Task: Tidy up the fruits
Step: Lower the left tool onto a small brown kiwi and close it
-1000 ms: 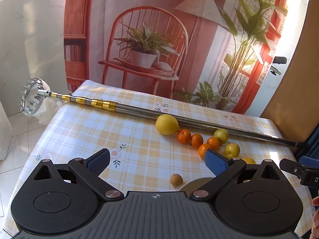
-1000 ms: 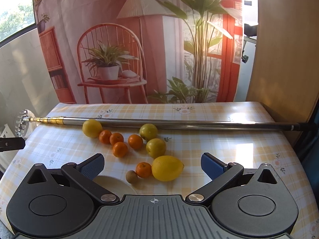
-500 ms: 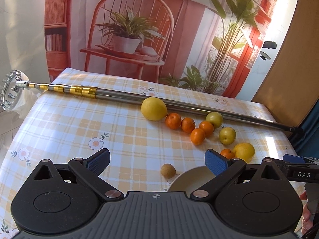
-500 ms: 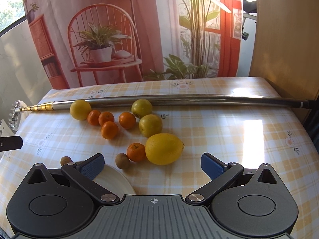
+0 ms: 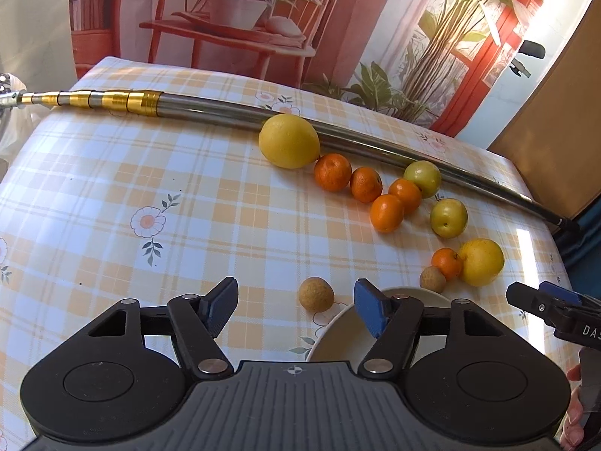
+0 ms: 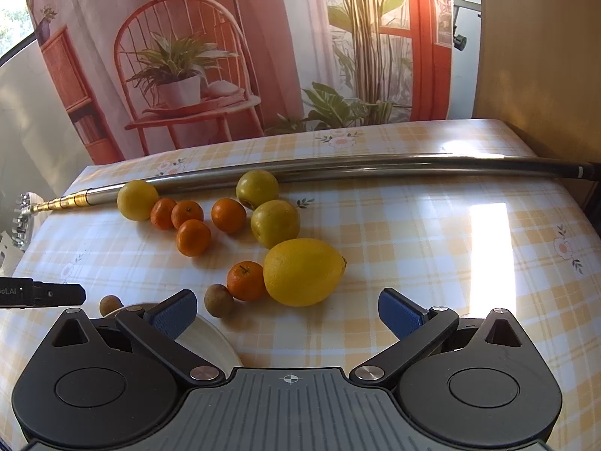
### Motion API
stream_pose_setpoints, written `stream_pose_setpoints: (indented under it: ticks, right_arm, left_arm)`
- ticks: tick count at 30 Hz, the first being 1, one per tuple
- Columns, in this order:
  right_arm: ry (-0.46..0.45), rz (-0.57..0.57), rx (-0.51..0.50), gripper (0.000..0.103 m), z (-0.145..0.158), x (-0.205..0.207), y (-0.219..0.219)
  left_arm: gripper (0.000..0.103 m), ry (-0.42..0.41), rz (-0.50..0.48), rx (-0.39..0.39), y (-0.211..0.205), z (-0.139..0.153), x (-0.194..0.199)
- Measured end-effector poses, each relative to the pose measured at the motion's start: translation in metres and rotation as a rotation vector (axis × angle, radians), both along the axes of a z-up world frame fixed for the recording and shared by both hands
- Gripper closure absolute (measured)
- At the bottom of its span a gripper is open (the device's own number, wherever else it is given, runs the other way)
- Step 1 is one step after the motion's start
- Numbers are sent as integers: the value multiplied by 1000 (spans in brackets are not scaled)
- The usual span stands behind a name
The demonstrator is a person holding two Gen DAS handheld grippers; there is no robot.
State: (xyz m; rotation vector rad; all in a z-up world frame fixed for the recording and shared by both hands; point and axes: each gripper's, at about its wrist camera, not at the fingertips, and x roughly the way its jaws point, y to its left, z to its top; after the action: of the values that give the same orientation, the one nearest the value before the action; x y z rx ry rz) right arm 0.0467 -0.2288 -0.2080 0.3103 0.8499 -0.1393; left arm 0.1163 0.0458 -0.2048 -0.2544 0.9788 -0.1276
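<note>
The left gripper is held low over the table, its jaws spread apart and empty, with a small brown fruit lying on the cloth just ahead between the fingertips. Its right finger reaches over the rim of a pale bowl. The right gripper is likewise held low and level, jaws wide apart with nothing between them, pointed at a large yellow lemon. A mandarin is seen touching that lemon, and a second small brown fruit rests against the mandarin, just beside the bowl. Farther out, four mandarins are grouped close together, with two yellow-green plums to their right and a second lemon to their left. That lemon is set against a long metal pole laid across the far side of the table. A fingertip is glimpsed at the edge of the left view.
</note>
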Motion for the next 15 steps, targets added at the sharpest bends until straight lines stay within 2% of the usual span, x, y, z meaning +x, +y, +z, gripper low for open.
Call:
stream_pose_setpoints:
  ticks: [2, 4, 10, 12, 15]
  right_arm:
    - [1, 1, 5, 0, -2, 1, 0]
    - [3, 1, 7, 0, -3, 1, -1]
    - [7, -13, 17, 0, -5, -1, -3]
    - [6, -17, 19, 0, -6, -2, -5]
    - [7, -21, 23, 0, -6, -2, -5]
  left_arm:
    - [48, 46, 25, -59, 2, -5, 9]
    - [49, 75, 44, -112, 3, -10, 18]
    - [56, 131, 72, -83, -5, -25, 36]
    - [66, 153, 77, -95, -7, -31, 39]
    - [66, 147, 82, -99, -9, -35, 41]
